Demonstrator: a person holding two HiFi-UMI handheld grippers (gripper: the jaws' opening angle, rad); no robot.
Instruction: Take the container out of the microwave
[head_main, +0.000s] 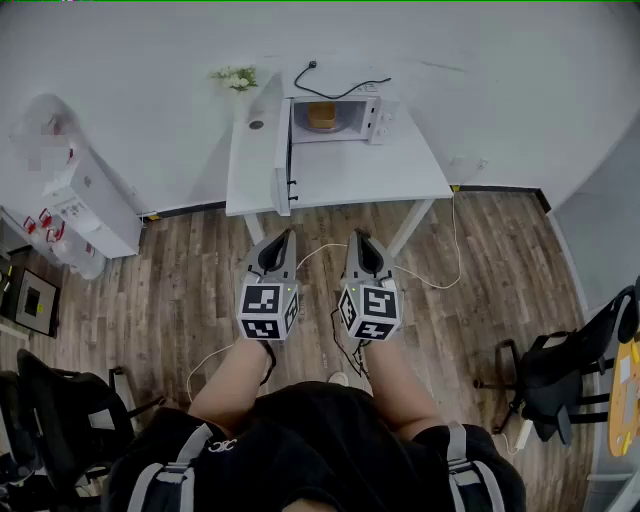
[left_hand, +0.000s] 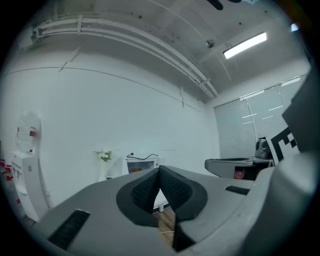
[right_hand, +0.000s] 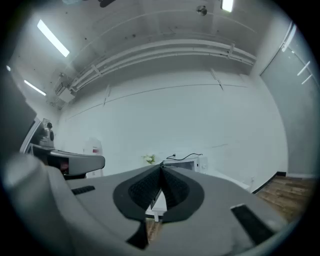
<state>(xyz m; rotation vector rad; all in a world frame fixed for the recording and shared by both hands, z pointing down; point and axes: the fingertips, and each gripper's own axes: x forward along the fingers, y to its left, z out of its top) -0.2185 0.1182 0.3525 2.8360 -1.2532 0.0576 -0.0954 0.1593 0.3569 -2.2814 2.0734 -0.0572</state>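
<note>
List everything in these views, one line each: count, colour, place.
table: one, white, against the far wall
microwave: one, white, on the table, door open
container: one, tan, inside the microwave
flowers: one bunch, white, table's back left corner
cable: one, black, behind the microwave
water dispenser: one, white, far left
left chair: one, black, lower left
right chair: one, black, lower right
left gripper: one, grey, shut, empty
right gripper: one, grey, shut, empty
</note>
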